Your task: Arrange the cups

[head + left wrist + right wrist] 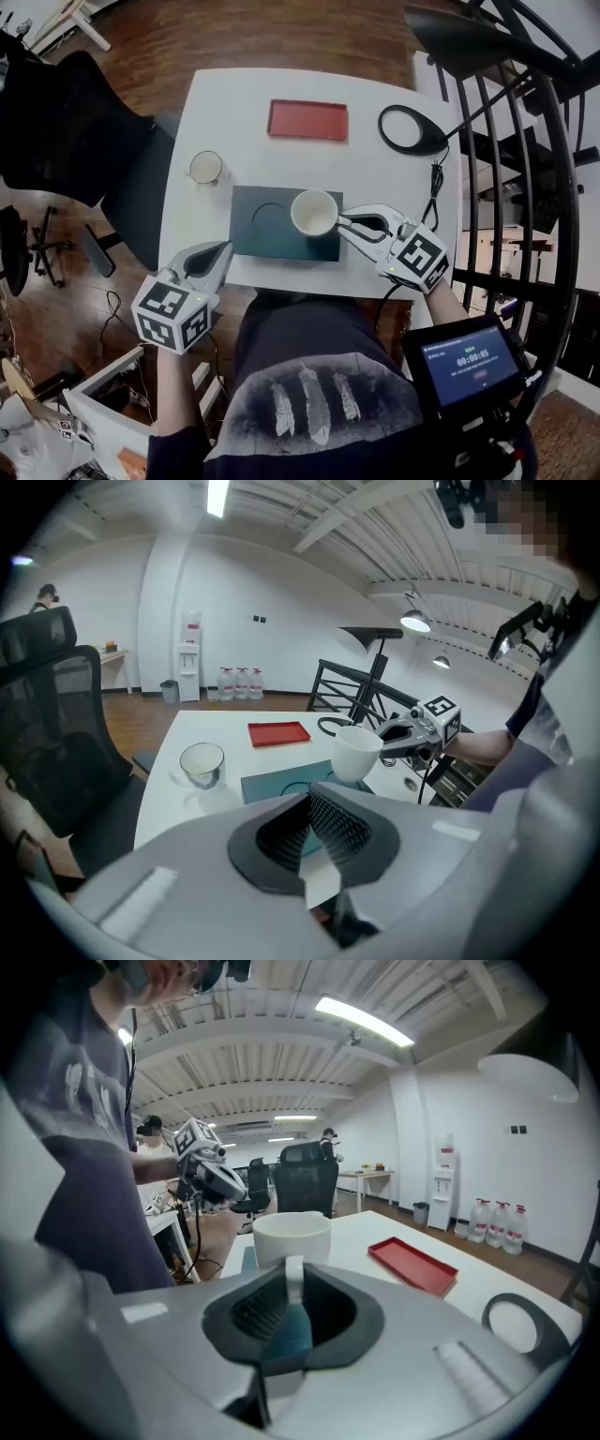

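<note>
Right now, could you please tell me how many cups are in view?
2. A white ceramic cup is held by its handle in the right hand-held gripper over the dark teal mat; a clear glass cup stands on the white table, left of the mat.

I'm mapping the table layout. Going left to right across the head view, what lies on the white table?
glass cup → red tray → black oval ring. The dark mat and white cup overlap the tray's span, so they are left out.
</note>
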Motion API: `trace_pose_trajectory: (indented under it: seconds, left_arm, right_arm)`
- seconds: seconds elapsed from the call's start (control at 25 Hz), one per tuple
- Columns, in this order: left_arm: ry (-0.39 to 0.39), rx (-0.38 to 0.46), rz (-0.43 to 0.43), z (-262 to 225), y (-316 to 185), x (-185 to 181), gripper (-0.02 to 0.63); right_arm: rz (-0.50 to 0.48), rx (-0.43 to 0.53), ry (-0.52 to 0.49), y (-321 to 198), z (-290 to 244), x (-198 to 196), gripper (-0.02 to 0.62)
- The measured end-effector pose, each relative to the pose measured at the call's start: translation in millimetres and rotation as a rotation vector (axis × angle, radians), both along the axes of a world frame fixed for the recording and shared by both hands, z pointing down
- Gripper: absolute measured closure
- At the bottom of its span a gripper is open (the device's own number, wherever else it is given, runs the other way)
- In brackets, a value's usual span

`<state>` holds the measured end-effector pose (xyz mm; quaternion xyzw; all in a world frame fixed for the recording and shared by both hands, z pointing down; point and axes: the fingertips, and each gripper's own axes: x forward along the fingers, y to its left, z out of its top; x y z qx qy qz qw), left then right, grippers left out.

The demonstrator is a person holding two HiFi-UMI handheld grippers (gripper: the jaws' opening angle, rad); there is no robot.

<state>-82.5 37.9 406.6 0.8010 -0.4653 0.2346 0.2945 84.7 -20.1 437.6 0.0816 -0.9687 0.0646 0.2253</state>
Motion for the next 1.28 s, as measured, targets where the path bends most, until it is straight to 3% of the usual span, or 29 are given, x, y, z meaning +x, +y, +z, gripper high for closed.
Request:
trace_pose_trajectory:
  seconds: [0.44,0.72,0.92,1.08,1.2,1.28]
  left_arm:
    - [-0.014,-0.014,0.021,0.5,0.0,0.4,0.591]
    - [-0.023,-0.004,0.043,1.8,-7.6,4.3,0.591]
    - [-0.024,-0.003,0.048,3.5,-6.7,4.2,0.591]
    - [-0.021,0.003,0.039,4.0,-6.8,0.2,0.591]
    - [-0.019,0.010,0.033,4.5,-7.8,-2.8,0.591]
    - [-0.017,0.013,0.031,5.4,-8.6,-3.6,0.591]
  right_arm:
    - [-0.026,-0.019,0.026,8.9,30.7,4.4,0.551]
    - [-0.050,0.048,0.024,3.2,44.4,6.0,0.548]
    - [-0.036,0.026,0.032,1.5,51.2,7.5,0.543]
    - [-0.044,-0.006,0.029,4.9,47.4,11.1,0.485]
    - [-0.061,0.020,0.052,6.7,37.5,18.2,0.483]
    - [-0.029,0.025,0.004,0.8,16.6,22.3,0.483]
